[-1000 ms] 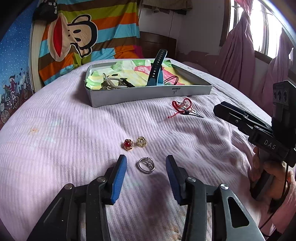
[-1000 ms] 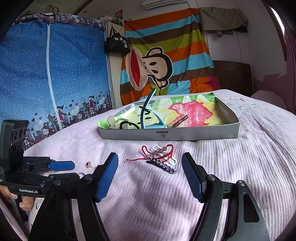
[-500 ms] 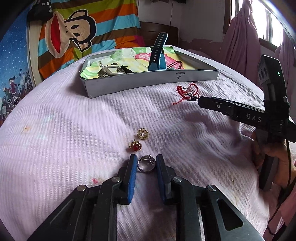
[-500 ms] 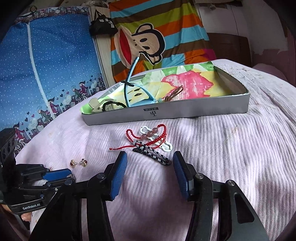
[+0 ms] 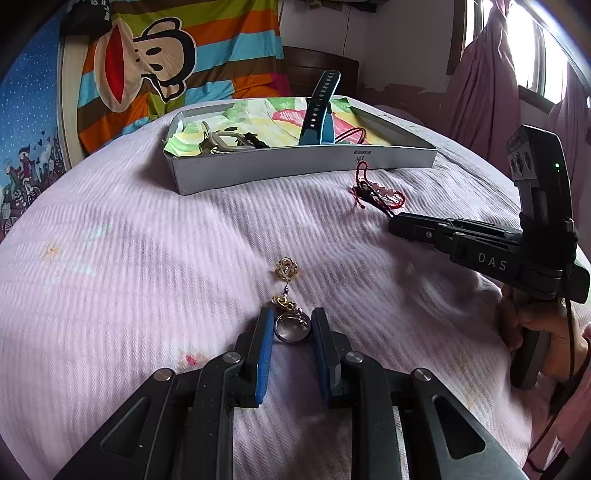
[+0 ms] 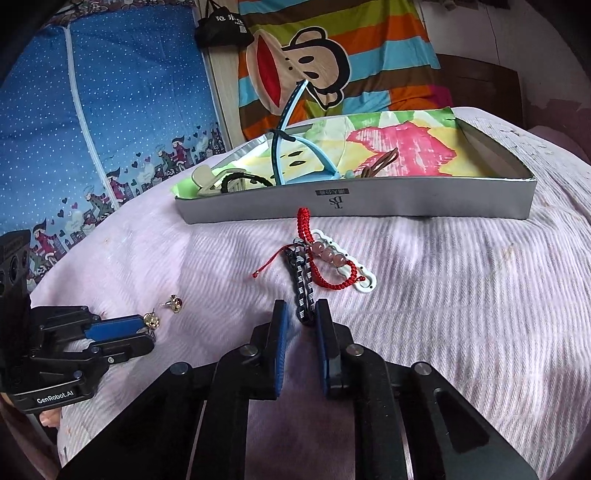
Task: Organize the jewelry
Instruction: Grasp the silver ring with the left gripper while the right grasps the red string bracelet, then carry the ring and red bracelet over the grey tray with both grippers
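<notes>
Your left claw [image 5: 291, 328] has closed onto the ring [image 5: 290, 329]; your right claw [image 6: 300, 317] has just clamped the black hair clip [image 6: 303, 286]. Lift both toward the box [image 6: 369, 206] at twelve o'clock.

You can read "DAS" on the side of your right gripper [image 5: 397, 225], and "GenRobot.AI" on the body of the left gripper [image 6: 142, 334]. The tray [image 6: 369, 203] has a "DS"-looking logo on its front wall, upside down. Bag [image 6: 221, 27] print's unreadable.

Two earrings [image 5: 285, 268], one ring [image 5: 290, 329]
</notes>
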{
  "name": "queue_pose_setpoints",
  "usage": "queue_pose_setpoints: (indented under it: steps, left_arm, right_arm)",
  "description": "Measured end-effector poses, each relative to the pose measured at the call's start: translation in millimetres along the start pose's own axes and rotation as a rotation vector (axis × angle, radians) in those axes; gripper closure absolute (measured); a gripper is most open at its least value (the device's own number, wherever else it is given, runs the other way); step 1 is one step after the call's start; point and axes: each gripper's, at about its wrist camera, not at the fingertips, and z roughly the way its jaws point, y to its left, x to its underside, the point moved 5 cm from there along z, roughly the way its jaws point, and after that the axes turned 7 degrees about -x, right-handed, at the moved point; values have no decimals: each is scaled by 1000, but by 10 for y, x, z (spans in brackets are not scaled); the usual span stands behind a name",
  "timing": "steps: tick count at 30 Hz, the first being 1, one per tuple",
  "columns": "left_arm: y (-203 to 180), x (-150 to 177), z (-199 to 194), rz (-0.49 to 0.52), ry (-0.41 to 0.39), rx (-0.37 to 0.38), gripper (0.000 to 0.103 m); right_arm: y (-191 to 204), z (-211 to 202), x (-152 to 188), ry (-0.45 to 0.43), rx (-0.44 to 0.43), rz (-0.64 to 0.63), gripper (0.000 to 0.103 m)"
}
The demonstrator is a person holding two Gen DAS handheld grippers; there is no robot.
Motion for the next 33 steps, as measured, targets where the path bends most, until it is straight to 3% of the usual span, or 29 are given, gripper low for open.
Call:
queue_pose_setpoints:
  steps: [5,12,18,24,33]
  left_arm:
    - [24,4,-44,-14,-21,35,83]
    - [-24,28,-152,5,-62,62,83]
    - [-5,-92,-294,-26,-116,83,83]
    - [19,-449,-317,-81,-171,78,83]
    - [108,-1258,-165,-109,-239,29,83]
  right_arm:
    - [37,-35,27,-10,-23,5,100]
    - [188,-162,156,-18,-91,16,100]
    - [310,-287,179,-54,-96,-16,100]
    - [271,-385,54,-125,-91,-2,100]
    - [12,-499,-490,-230,-26,58,100]
